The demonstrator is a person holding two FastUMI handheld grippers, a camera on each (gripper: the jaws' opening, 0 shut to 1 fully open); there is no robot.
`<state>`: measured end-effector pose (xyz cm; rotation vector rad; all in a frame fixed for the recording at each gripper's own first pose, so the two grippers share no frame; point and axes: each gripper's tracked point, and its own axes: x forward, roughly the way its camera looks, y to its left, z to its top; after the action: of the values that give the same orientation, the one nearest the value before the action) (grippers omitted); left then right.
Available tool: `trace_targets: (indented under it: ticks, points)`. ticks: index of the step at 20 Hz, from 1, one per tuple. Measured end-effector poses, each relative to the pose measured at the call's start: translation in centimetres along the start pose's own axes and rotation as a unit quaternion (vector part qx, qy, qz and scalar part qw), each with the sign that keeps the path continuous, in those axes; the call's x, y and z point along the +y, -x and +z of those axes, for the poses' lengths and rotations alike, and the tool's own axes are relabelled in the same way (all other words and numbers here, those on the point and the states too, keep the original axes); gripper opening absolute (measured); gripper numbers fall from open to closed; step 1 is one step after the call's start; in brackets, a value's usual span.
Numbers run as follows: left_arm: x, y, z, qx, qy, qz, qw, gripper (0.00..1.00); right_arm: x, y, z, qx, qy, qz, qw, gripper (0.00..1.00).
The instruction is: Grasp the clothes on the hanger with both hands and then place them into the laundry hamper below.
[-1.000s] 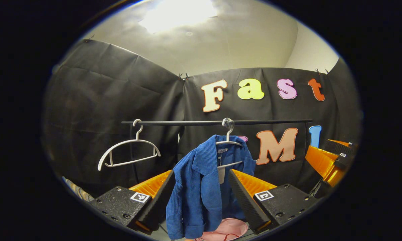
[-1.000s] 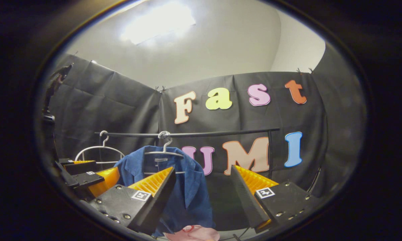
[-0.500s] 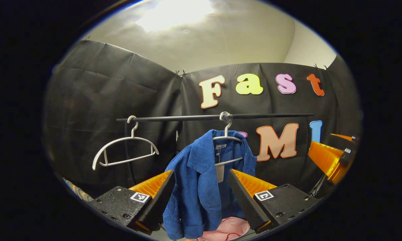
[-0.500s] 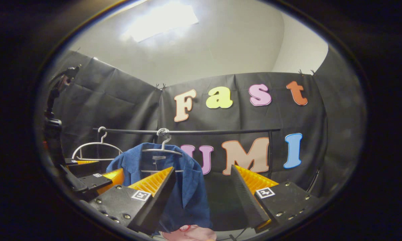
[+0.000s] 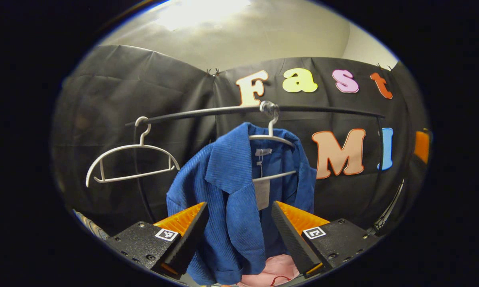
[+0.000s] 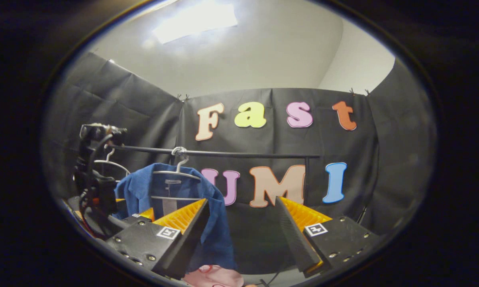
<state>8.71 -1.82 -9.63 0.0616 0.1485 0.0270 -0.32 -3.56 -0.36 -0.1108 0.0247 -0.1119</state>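
Observation:
A blue corduroy jacket (image 5: 231, 187) hangs on a white hanger (image 5: 272, 138) from a black rail (image 5: 199, 113). In the left gripper view my left gripper (image 5: 239, 205) is open and close to the jacket, whose front panel shows between the fingers; I cannot tell if they touch it. My right gripper (image 6: 241, 201) is open with nothing in it, facing the wall right of the jacket (image 6: 144, 187). A pink thing (image 5: 275, 269) lies below the jacket, partly hidden.
An empty white hanger (image 5: 132, 159) hangs at the rail's left end. In the right gripper view the left gripper's camera mount (image 6: 98, 131) and cable stand at far left, in front of the jacket. The rail's upright post (image 6: 306, 179) stands right of centre.
My left gripper has moved in towards the jacket, which now looks larger and higher. In the right gripper view the left gripper has advanced to the jacket's side. Both stay open.

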Motion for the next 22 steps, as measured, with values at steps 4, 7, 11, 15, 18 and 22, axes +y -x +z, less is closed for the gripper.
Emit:
trace_targets:
  ticks: [4,7,11,15,18,22]
  points:
    - [0.2,-1.9,-2.4,0.023,0.002,0.012,1.0,0.98,-0.7,-0.3,-0.2,0.003,0.011,-0.013,1.0,0.98]
    - [0.6,-2.7,-3.5,0.033,0.003,0.017,0.999,0.99,-0.5,-0.8,-0.4,0.004,0.014,-0.013,1.0,0.98]
    - [1.4,-3.7,-3.9,0.03,0.0,0.017,0.999,0.84,0.5,-1.4,-0.7,0.006,0.012,-0.007,1.0,1.0]
    - [1.9,-5.2,-4.0,0.033,0.011,0.005,0.999,0.55,1.3,-1.9,-1.1,0.011,0.009,-0.006,1.0,0.94]
    - [2.9,-5.4,-4.1,0.034,0.018,0.0,0.999,0.32,2.1,-2.1,-1.6,0.016,0.01,-0.007,1.0,0.93]
    - [3.3,-5.2,-3.9,0.039,0.011,-0.025,0.999,0.07,3.4,-2.6,-3.0,0.029,0.013,-0.011,0.999,0.94]
